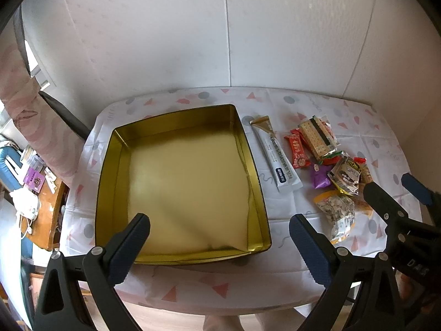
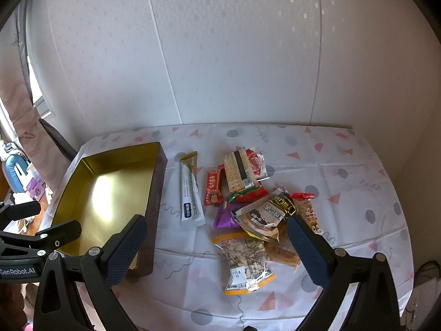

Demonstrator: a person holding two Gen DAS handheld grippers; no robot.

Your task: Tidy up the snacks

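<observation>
An empty gold-lined square tin point(image 1: 115, 182) point(image 2: 82, 176) sits on the patterned tablecloth. To its right lie a long white stick pack point(image 1: 281, 160) point(image 2: 190, 193) and a pile of snacks: a cracker pack point(image 1: 317, 138) point(image 2: 238, 172), a red candy point(image 1: 296, 151) point(image 2: 212, 190), a purple pack point(image 1: 319, 176) point(image 2: 224, 218), a dark pastry pack point(image 2: 268, 215) and a seed bag point(image 1: 337, 215) point(image 2: 245, 259). My left gripper point(image 1: 219, 229) is open above the tin's near edge. My right gripper point(image 2: 217, 231) is open above the seed bag, and shows in the left wrist view point(image 1: 391, 190).
A white padded wall stands behind the table. A pink curtain point(image 1: 24, 104) and a cluttered wooden side table point(image 1: 46, 212) are to the left. The table's front edge point(image 1: 209, 303) is near me. The tablecloth's right part point(image 2: 344, 182) is bare.
</observation>
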